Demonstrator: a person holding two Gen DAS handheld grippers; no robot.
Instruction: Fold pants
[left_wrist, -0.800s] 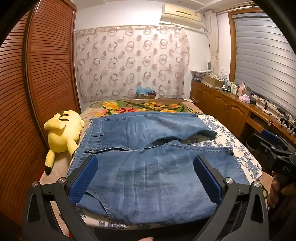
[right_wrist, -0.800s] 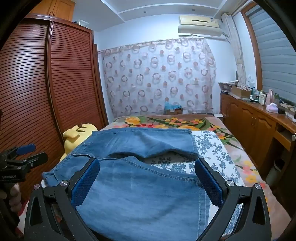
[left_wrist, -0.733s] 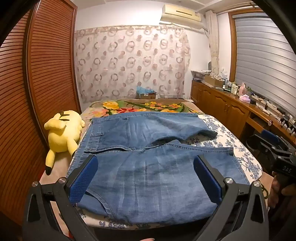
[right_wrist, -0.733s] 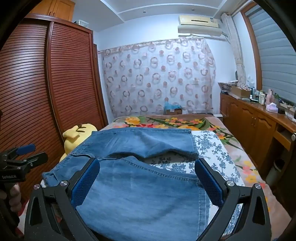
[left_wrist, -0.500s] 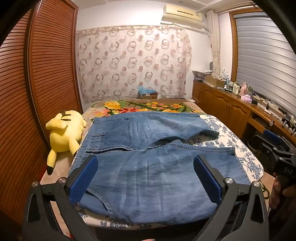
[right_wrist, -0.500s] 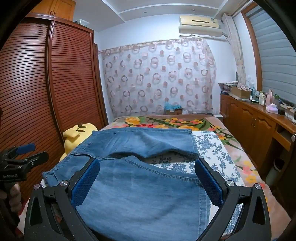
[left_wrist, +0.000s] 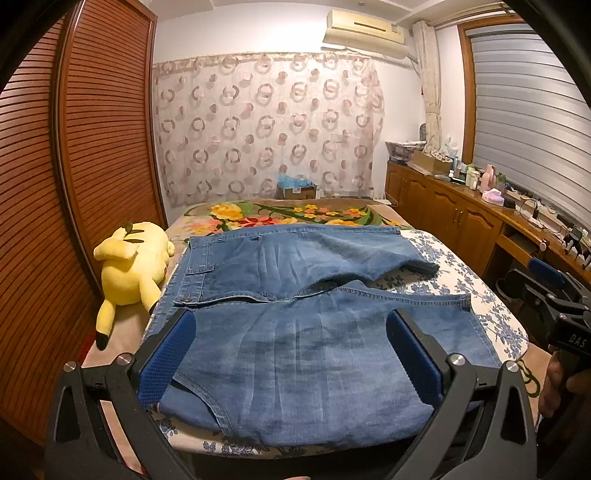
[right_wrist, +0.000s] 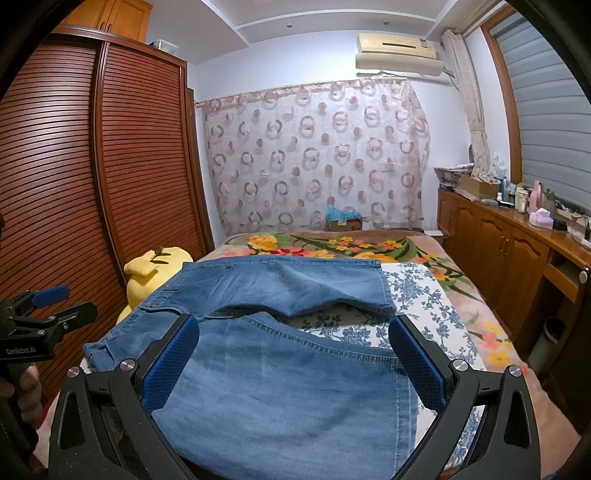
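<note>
Blue denim pants (left_wrist: 295, 332) lie spread flat across the near end of the bed, waist to the left, two legs running right; the far leg (left_wrist: 314, 254) lies behind the near leg. They also show in the right wrist view (right_wrist: 280, 387). My left gripper (left_wrist: 290, 350) is open and empty, held above the near leg by the bed's front edge. My right gripper (right_wrist: 291, 358) is open and empty, above the near leg's hem end. Each gripper shows in the other's view: the right gripper (left_wrist: 554, 314) at far right, the left gripper (right_wrist: 40, 321) at far left.
A yellow plush toy (left_wrist: 129, 266) lies at the bed's left side by the brown slatted wardrobe (left_wrist: 74, 184). A floral blanket (left_wrist: 288, 214) covers the bed's far end. A wooden cabinet (left_wrist: 461, 221) with clutter runs along the right wall. A bin (right_wrist: 546, 339) stands on the floor.
Both grippers stay open and nearly still. The left wrist view has drifted slightly; the pants have not moved.
</note>
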